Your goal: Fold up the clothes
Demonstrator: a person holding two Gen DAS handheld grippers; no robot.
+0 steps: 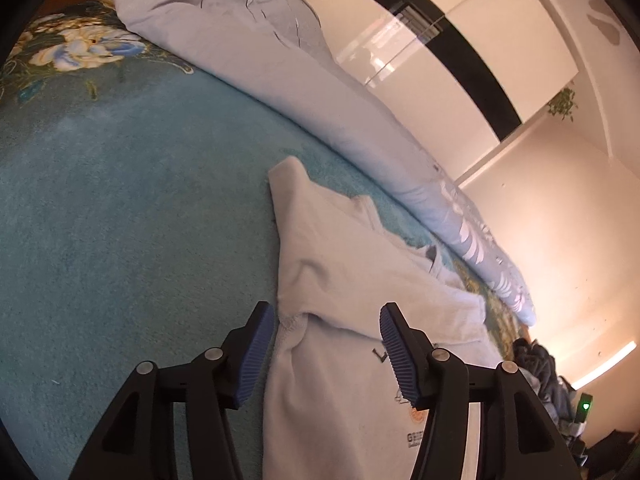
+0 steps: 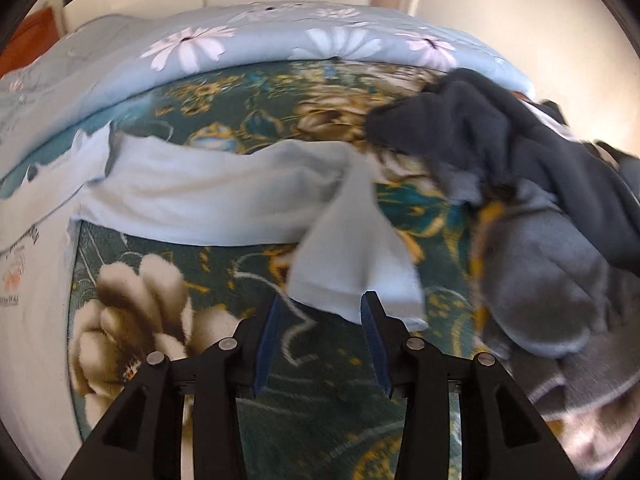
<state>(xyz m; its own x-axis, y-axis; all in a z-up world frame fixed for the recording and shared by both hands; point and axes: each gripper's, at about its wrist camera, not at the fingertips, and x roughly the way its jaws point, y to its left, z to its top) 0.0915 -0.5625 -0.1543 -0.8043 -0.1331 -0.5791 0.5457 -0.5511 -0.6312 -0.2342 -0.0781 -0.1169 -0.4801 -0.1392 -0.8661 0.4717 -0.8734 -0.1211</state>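
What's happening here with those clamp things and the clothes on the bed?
A person with a hand-held gripper in each hand is folding laundry on a bed covered by a teal floral blanket. The left gripper is open over the body of a pale long-sleeved shirt lying there. The right gripper, also open, sits just short of the cuff of that shirt's sleeve. Neither grips anything. A heap of dark and grey clothes waits beside it.

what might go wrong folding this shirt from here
The sleeve lies twisted, its cuff just ahead of the open right tongs; pinching there may carry the twist into the fold. The dark clothes pile sits close beside it and could snag. The open left tongs straddle a wrinkled hem of the shirt, so they might bunch it.
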